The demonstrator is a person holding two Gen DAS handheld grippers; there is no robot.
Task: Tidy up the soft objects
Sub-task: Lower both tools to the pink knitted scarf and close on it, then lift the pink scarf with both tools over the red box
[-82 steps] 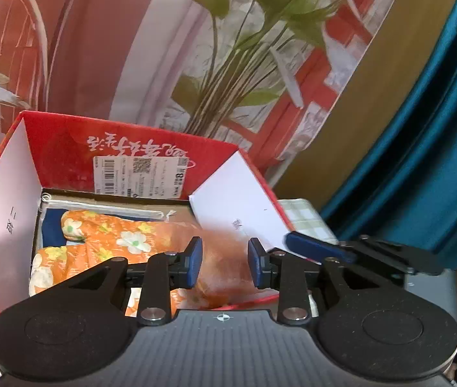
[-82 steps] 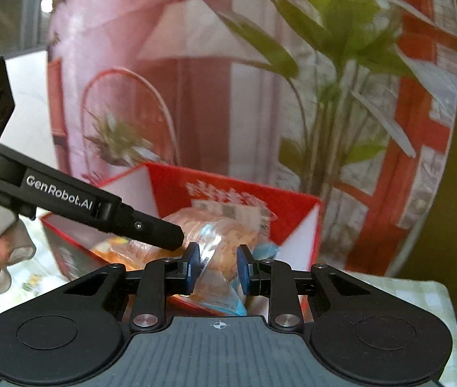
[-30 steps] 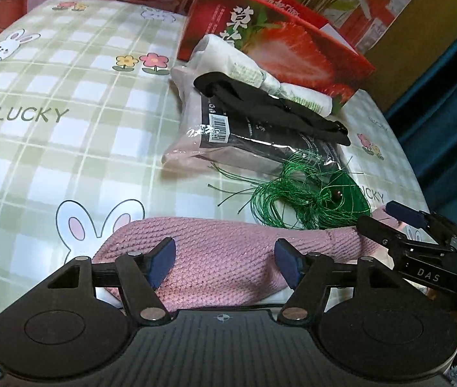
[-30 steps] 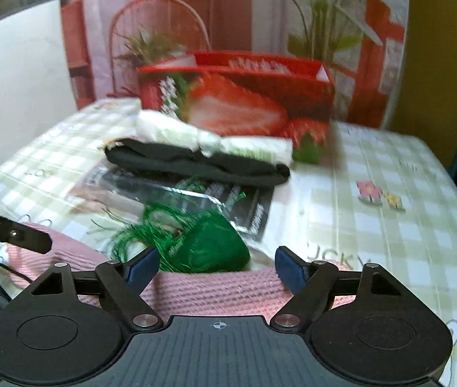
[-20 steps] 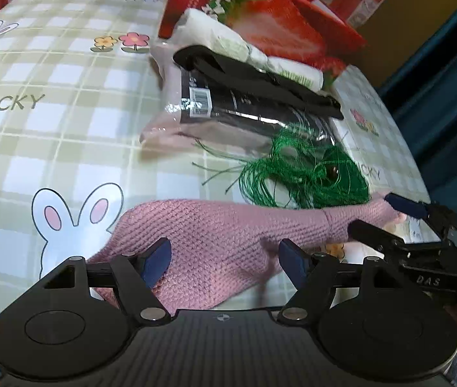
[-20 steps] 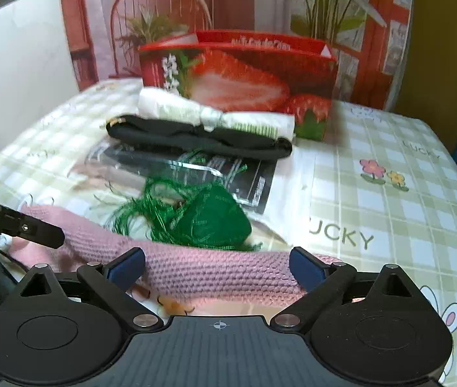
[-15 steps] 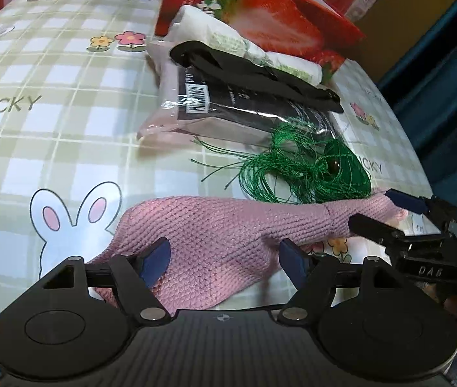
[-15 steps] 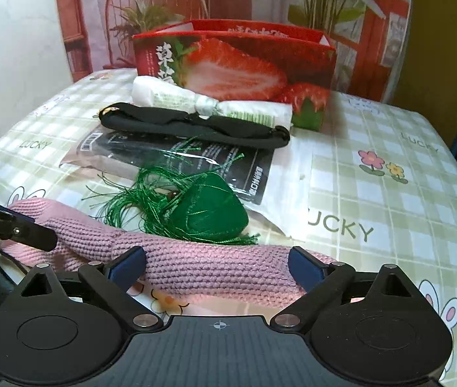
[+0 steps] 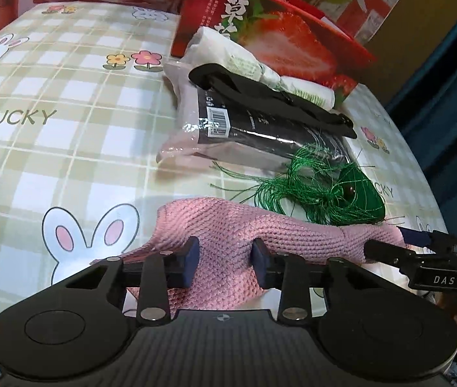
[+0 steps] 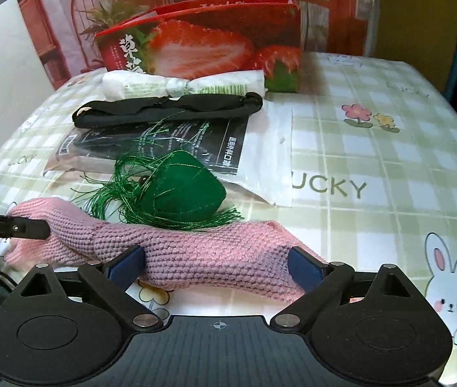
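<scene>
1. Both claws swung off the red strawberry box (image 10: 202,48), where they were earlier, and are now down at the near edge of the tabletop (image 9: 51,148) over a pink knitted piece (image 9: 244,225)
2. Left claw (image 9: 225,259) has just been closing; jaws now narrow, pads pinching a raised fold of the pink knit near one end, fabric bunched between them
3. Right claw (image 10: 217,264) jaws have opened wide and eased back slightly; they straddle the other stretch of the knit, pads beside it, no squeeze visible
4. Pink knit lies flat along the front edge, green tasselled pouch (image 10: 176,190) just behind it and touching
5. Behind those: dark packet in clear wrap (image 9: 260,129), black fabric band (image 10: 167,109), white rolled bundle (image 10: 183,85), then the box at the back
6. Step in hand, as I judge it: two-claw pickup of the knit, left side gripped, right side not yet
7. Next move likely needs the right claw to close on its stretch, then both lift together toward the box without dragging the green tassels along
</scene>
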